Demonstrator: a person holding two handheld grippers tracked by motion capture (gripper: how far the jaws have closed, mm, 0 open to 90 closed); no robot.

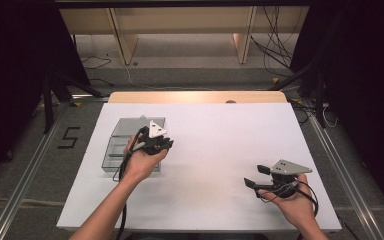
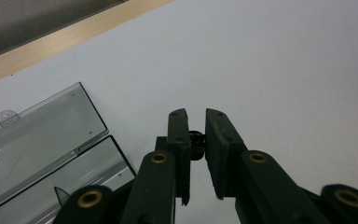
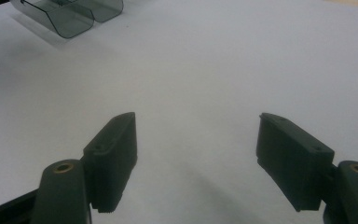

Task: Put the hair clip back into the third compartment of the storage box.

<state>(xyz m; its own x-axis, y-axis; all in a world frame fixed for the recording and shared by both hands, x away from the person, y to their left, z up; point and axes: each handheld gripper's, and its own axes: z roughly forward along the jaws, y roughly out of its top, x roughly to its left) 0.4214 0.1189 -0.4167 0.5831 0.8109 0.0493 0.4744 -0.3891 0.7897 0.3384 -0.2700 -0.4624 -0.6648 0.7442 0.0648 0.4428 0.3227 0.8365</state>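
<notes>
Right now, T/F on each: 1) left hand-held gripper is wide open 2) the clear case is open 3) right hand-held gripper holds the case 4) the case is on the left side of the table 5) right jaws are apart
1) False. The left hand-held gripper has its jaws closed on a small dark thing; what it is I cannot tell.
2) True. The clear case lies with its lid folded back flat.
3) False. The right hand-held gripper has nothing between its jaws and sits apart from the case, over bare white table.
4) True in the high view: it lies beside the left hand.
5) True. They stand wide apart.
</notes>
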